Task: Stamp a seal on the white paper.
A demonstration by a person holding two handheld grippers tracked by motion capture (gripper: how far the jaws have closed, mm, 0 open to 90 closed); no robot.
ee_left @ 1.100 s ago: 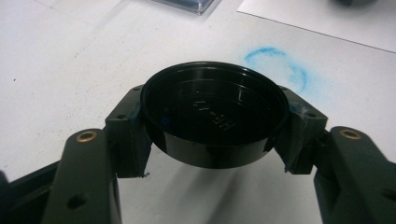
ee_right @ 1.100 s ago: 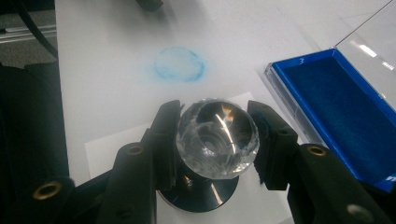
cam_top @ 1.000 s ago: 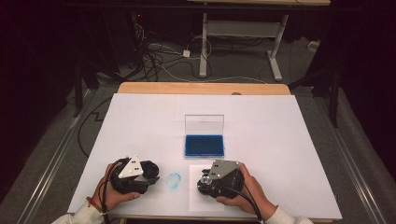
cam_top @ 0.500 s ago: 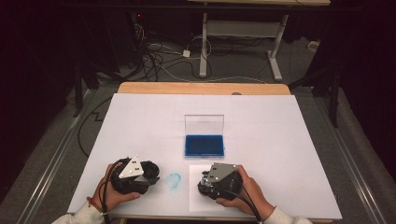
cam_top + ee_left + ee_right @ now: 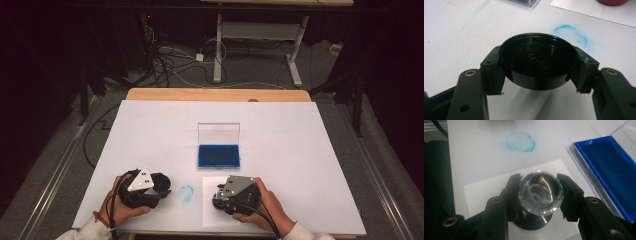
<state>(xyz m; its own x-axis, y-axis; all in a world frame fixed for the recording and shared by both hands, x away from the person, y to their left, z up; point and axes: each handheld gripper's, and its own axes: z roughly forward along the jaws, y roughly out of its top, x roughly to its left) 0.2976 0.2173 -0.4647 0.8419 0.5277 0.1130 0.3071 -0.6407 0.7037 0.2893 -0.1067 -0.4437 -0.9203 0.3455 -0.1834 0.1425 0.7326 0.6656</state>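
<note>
Where the left tongs [image 5: 537, 72] close in, clamped from both sides on a shallow round black lid [image 5: 538, 60], hollow side up, with raised lettering inside and blue smears on the pads. Held just above the white worktop [image 5: 300, 150], with a shadow under it. Beyond the lid, a faint blue ring stain [image 5: 574, 35] on the worktop. Seen from above, left tongs [image 5: 162, 186] low at the near left edge, in the left hand [image 5: 122, 207], grey three-cornered plate on top.

Right tongs [image 5: 539, 192] shut on a clear faceted glass knob [image 5: 541, 193], squeezed between both pads, sitting over a dark round base [image 5: 534, 222]. Whether the base touches the paper, impossible to tell. Under it a white sheet of paper [image 5: 486, 190] lying flat on the worktop. From above, right tongs [image 5: 220, 195] at the near middle, in the right hand [image 5: 267, 205], over the same sheet [image 5: 210, 215].

Between the two tongs, the blue ring stain [image 5: 186, 193] on the worktop, apart from both. Farther back, near the middle, a blue ink pad [image 5: 218, 156] in its case with a clear lid [image 5: 218, 134] standing upright behind it. In the right gripper view, the same ink pad [image 5: 609, 170] just beside the sheet's edge.
</note>
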